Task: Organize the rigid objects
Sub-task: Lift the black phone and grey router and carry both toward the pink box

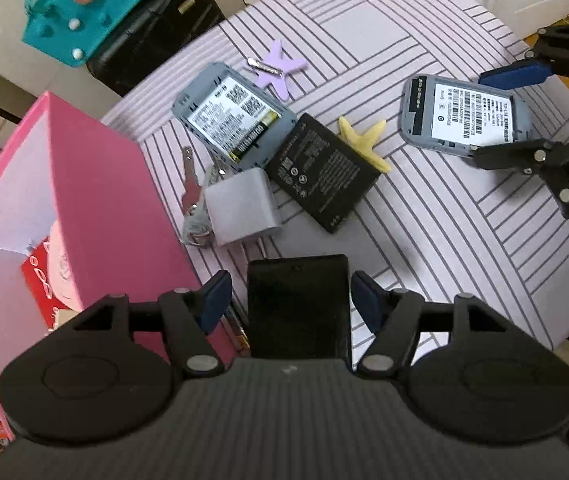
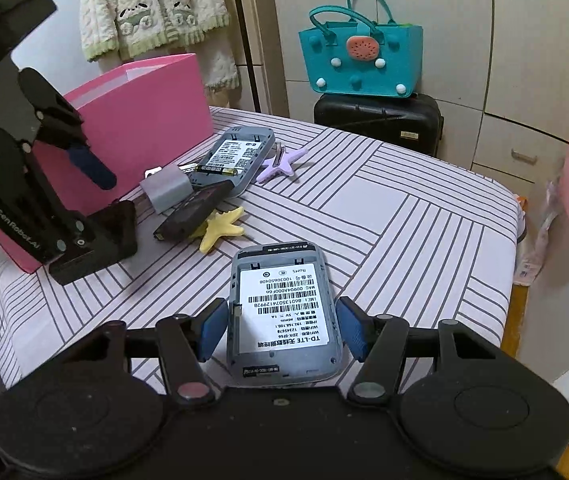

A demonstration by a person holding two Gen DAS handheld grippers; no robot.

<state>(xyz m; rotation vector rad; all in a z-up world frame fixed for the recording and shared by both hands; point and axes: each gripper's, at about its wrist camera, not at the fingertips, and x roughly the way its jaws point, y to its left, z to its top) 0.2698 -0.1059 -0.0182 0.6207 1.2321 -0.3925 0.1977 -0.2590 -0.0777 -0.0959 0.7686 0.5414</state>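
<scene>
Left claw point(image 1: 291, 300) – jaws apart, straddling a flat black slab point(image 1: 298, 304), likely a battery pack, just beside the near corner of the pink box point(image 1: 96, 184). Clear gap between each pad and the slab's edges; nothing gripped.

Right claw point(image 2: 280, 328) – set around the grey modem point(image 2: 284, 320), well apart from the pink box, on the far side of the clutter. Back cover off, label up, lying flat on the tabletop point(image 1: 424, 220). Pads close against both long edges; cannot tell whether pressing or only resting alongside.

Between modem and pink box, nearest the box first: keys point(image 1: 190, 188), grey charger block point(image 1: 240, 208), second open modem point(image 1: 232, 120), loose battery point(image 1: 320, 172), yellow star point(image 1: 366, 140). Purple star point(image 1: 276, 68) beyond the second modem.

Handling, as judged:
- Modem: stiff plastic shell, light, smooth, rounded corners. Open battery bay leaves thin walls, so moderate squeeze only. Best taken across the long edges at mid-length, clear of the rounded ends where pads could slide off.
- Black slab: rigid, dense for its size, glossy and thin. Lying flat, little edge to catch, so pads low against the tabletop, across the narrow width. Slip risk if tilted.
- Pink box open at the top and close by; short carry for the slab, longer for the modem.
</scene>
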